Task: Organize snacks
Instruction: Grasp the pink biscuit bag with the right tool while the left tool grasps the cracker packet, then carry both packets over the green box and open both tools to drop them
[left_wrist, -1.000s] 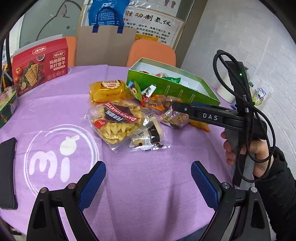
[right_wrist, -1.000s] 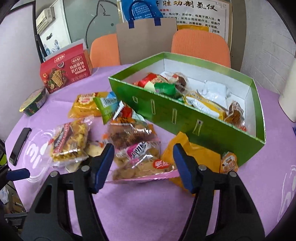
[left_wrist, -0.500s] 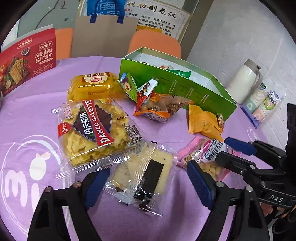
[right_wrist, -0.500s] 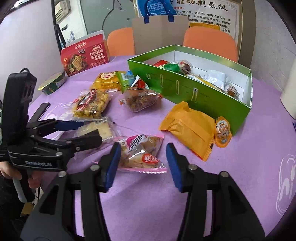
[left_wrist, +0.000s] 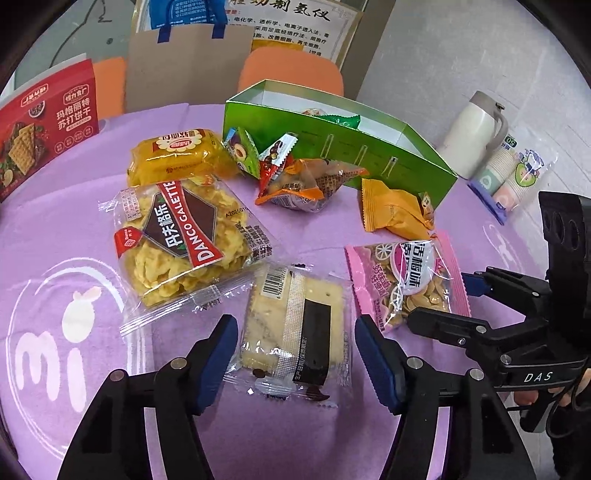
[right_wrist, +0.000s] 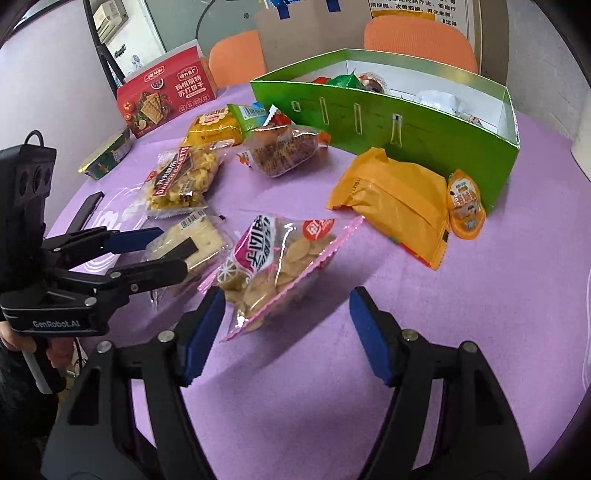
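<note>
Cracker packet (left_wrist: 295, 325) flat on the purple table (left_wrist: 66, 229), now lying between the spread blue pads of the left gripper (left_wrist: 293, 354); a second ago well ahead of them, at 12 o'clock, so closed in on and framed for a pinch, though not yet squeezed. Pink biscuit bag (right_wrist: 273, 266) moved too: dragged clear of the pile and away from the green box (right_wrist: 424, 136), now just ahead of the right gripper (right_wrist: 286, 328), nearer its left pad than its right, one end raised off the cloth. Right gripper wide open as well, nothing held. Seen from the left wrist, same pink bag at 2 o'clock of the cracker packet, right gripper's fingers reaching in just beside it. Further out: Danco Galette bag (left_wrist: 177, 240) at 10 o'clock of the cracker packet, yellow cake pack (left_wrist: 177, 155) beyond that, orange packet (right_wrist: 395, 206) leaning by the box wall, small orange pouch (right_wrist: 465, 203) against it. Green box at 12 to 1 o'clock, already holding several snacks. Likely meaning: both picks lined up, two more packets ready to go into the box once the jaws close.
</note>
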